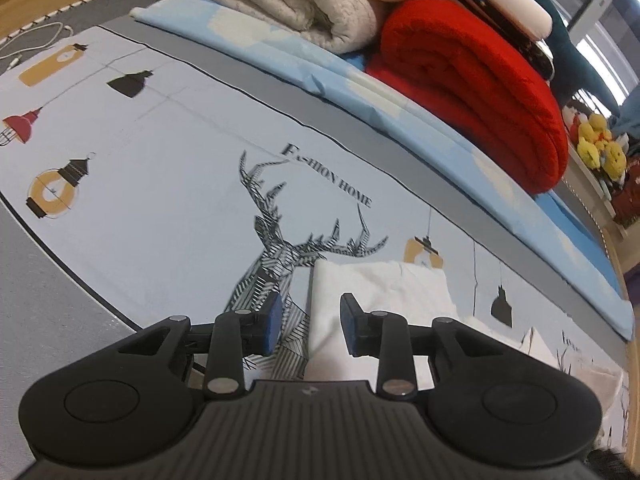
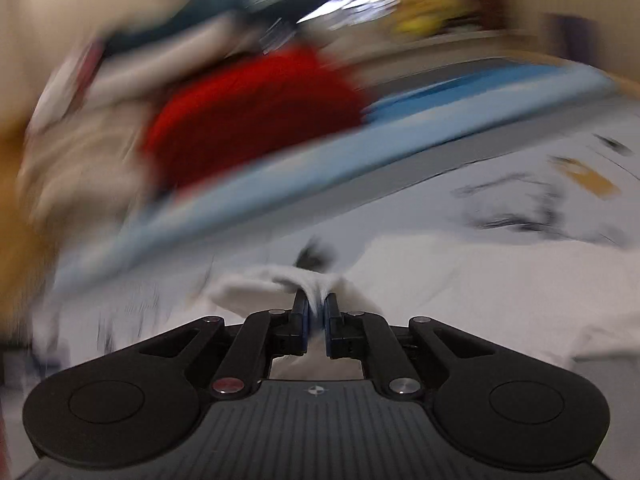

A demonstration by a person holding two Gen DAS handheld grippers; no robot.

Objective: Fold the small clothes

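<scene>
A printed bed sheet (image 1: pixel 168 168) with a line-drawn deer, hanging lamps and the words "FASHION HOME" covers most of the left wrist view; the same pale sheet (image 2: pixel 500 280) fills the lower half of the heavily blurred right wrist view. Along its far edge lies a light blue folded cover (image 1: pixel 400 92), seen as a blue band (image 2: pixel 280 184) from the right. On that cover rest a beige blanket (image 1: pixel 312 4) and, just beside it, a rolled red blanket (image 1: pixel 480 88), which shows as a red smear (image 2: pixel 248 112) in the other view. Yellow plush toys (image 1: pixel 600 144) sit beyond the bed at the right edge. The small white garment (image 1: pixel 380 296) lies flat on the sheet, its left edge over the deer print. The left gripper (image 1: pixel 310 320) hangs over that edge with its blue-padded jaws spread apart, nothing pressed between them. The right gripper (image 2: pixel 316 312) has its jaws drawn nearly together, pinching a bunched fold of the white garment (image 2: pixel 280 280), which rises from the sheet at the fingertips.
</scene>
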